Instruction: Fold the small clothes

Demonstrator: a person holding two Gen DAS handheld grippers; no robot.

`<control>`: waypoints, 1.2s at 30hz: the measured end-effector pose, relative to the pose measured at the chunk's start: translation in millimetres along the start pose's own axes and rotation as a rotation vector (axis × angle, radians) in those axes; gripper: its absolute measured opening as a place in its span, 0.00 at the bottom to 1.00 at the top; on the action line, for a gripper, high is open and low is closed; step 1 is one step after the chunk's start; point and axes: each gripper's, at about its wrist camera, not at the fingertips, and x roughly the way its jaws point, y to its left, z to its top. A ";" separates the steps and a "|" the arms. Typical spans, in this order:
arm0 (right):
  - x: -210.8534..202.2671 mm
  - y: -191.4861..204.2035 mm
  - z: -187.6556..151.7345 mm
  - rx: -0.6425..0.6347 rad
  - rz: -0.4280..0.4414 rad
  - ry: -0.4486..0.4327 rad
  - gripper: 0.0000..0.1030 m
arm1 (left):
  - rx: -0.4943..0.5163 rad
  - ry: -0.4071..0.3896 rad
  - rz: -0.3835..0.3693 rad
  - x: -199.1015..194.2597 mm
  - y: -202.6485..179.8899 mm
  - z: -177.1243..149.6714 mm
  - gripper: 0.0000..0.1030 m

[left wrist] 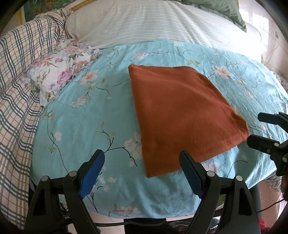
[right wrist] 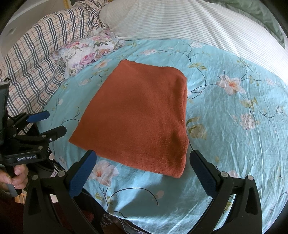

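Note:
A rust-orange cloth [left wrist: 180, 111] [right wrist: 136, 115] lies folded flat in a rough rectangle on the turquoise floral sheet [left wrist: 81, 126] [right wrist: 234, 144]. My left gripper [left wrist: 141, 155] is open just short of the cloth's near left corner, and its blue pads [left wrist: 91, 172] touch nothing. In the right wrist view it shows at the left edge, left gripper [right wrist: 56, 121], beside the cloth's left corner. My right gripper [right wrist: 142, 153] is open in front of the cloth's near edge, with nothing between the pads. It also shows at the right of the left wrist view, right gripper [left wrist: 254, 128], next to the cloth's right corner.
A floral pillow [left wrist: 59, 75] [right wrist: 86, 52] lies at the sheet's far left. A plaid quilt [left wrist: 18, 90] is bunched along the left side. A white striped duvet [left wrist: 153, 23] and a green pillow [left wrist: 225, 10] lie behind. A hand [right wrist: 18, 176] grips the left gripper's handle. The bed's edge is close below.

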 end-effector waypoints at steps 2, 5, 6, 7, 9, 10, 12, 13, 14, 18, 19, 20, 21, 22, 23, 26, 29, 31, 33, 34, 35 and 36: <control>0.0 -0.1 -0.1 0.001 0.001 0.000 1.00 | 0.000 0.000 -0.001 0.0 0.0 0.2 0.83; 0.0 -0.1 -0.1 0.001 0.001 -0.001 1.00 | -0.001 -0.001 -0.001 -0.1 0.1 0.8 0.83; -1.3 1.6 0.2 0.003 0.000 -0.002 1.00 | -0.002 -0.001 -0.001 -0.4 -0.3 0.7 0.83; -2.0 2.7 0.6 0.004 -0.001 -0.003 1.00 | -0.002 -0.001 -0.001 -0.5 -0.4 0.6 0.83; -2.0 2.4 0.8 0.004 -0.001 -0.003 1.00 | -0.002 -0.002 -0.001 -0.5 -0.8 0.8 0.83; -2.0 2.1 0.9 0.004 0.000 -0.003 1.00 | -0.002 -0.002 -0.001 -0.5 -1.6 0.8 0.83; -1.9 1.9 1.0 0.003 0.000 -0.003 1.00 | -0.002 -0.002 -0.003 -0.7 -1.7 0.8 0.83; -1.9 2.0 0.8 0.003 -0.001 -0.002 1.00 | -0.003 -0.003 -0.003 -0.6 -1.6 1.3 0.83; -2.0 2.1 0.9 0.003 0.000 -0.003 1.00 | -0.003 -0.003 -0.002 -0.6 -1.6 1.5 0.83; -2.7 3.3 1.4 0.003 -0.002 -0.004 1.00 | -0.003 -0.003 -0.002 -0.7 -1.6 1.0 0.83; -2.7 3.2 1.4 0.003 -0.001 -0.005 1.00 | -0.002 -0.004 -0.004 -0.7 -1.6 1.3 0.83; -2.7 3.4 1.4 0.003 0.000 -0.005 1.00 | -0.003 -0.005 -0.002 -1.4 -2.1 1.6 0.83; -3.2 4.2 2.1 0.003 -0.001 -0.006 1.00 | -0.004 -0.006 0.001 -2.1 -2.8 1.3 0.83; -3.8 5.1 3.0 0.002 -0.001 -0.007 1.00 | -0.005 -0.007 0.004 -2.8 -3.1 1.0 0.83; -4.7 5.0 4.3 0.001 -0.001 -0.007 1.00 | -0.006 -0.008 0.005 -3.1 -2.9 1.5 0.83; -5.1 4.8 7.3 -0.002 0.000 -0.009 1.00 | -0.008 -0.009 0.005 -3.7 -3.1 2.1 0.83; -5.7 6.2 8.4 -0.005 -0.001 -0.013 1.00 | -0.008 -0.009 0.006 -3.8 -2.9 2.1 0.83; -5.5 7.8 8.6 -0.005 -0.002 -0.015 1.00 | -0.007 -0.009 0.005 -3.9 -2.6 2.6 0.83; -5.4 8.2 8.7 -0.005 -0.002 -0.015 1.00 | -0.008 -0.010 0.003 -4.1 -2.6 2.8 0.83; -5.3 8.6 8.9 -0.005 -0.002 -0.014 1.00 | -0.008 -0.009 0.003 -4.0 -1.9 3.3 0.83; -5.4 9.0 8.6 -0.005 -0.003 -0.014 1.00 | -0.008 -0.010 0.004 -4.1 -2.1 3.3 0.83; -5.6 9.6 8.3 -0.004 -0.004 -0.015 1.00 | -0.007 -0.010 0.003 -4.1 -2.0 3.4 0.83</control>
